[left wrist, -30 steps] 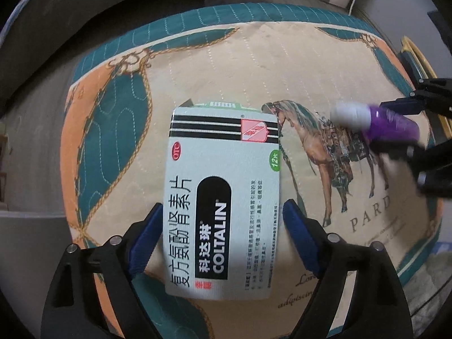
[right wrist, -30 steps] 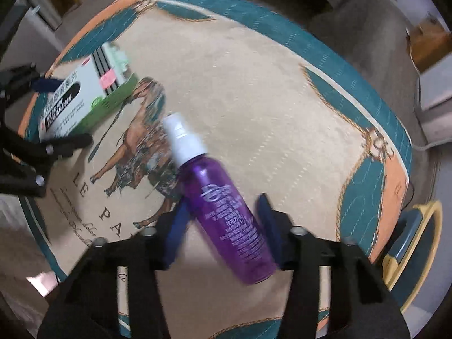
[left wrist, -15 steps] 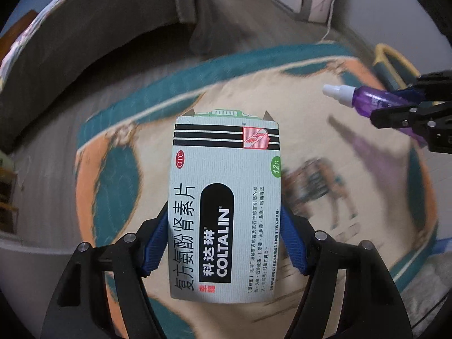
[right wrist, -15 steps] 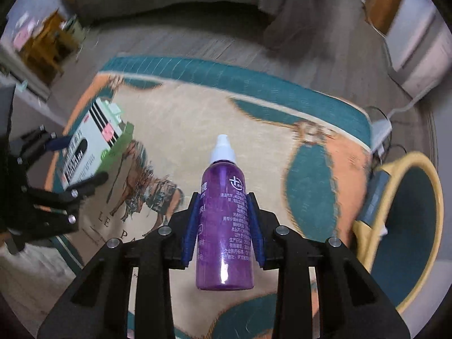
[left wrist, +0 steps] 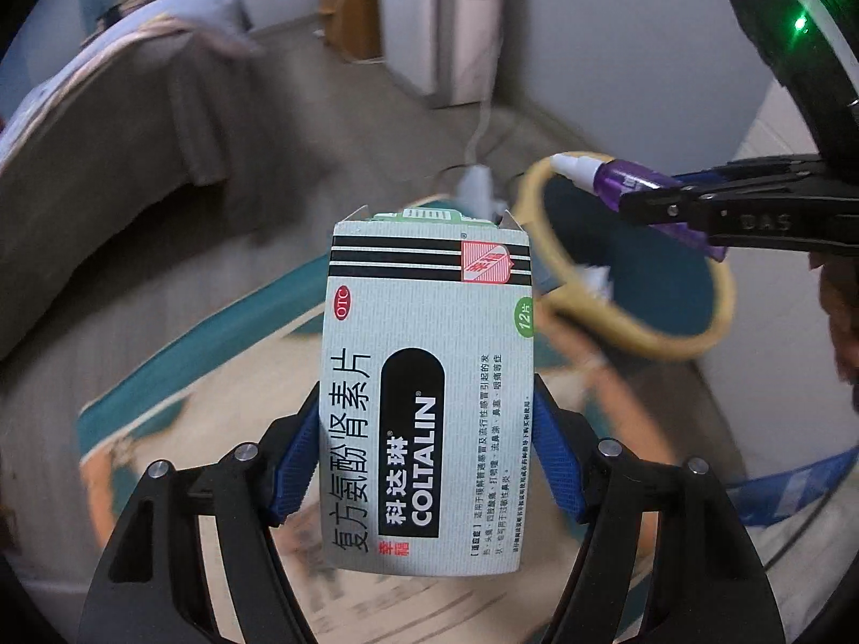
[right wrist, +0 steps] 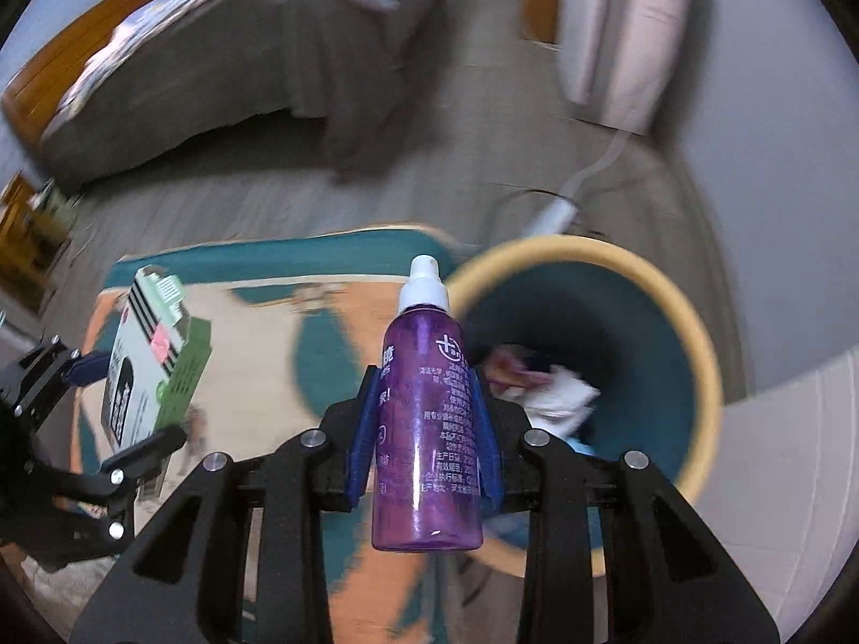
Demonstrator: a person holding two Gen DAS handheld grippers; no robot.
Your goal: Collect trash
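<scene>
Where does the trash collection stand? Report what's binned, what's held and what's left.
Done: crumpled paper scraps already lie in the bin. In hand: the left gripper clamps the Coltalin box, and the right gripper clamps the purple spray bottle, both lifted off the rug. Left: carry both over the bin and release them.

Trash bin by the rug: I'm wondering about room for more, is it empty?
Not empty. The trash bin already holds crumpled white trash at its bottom.
</scene>
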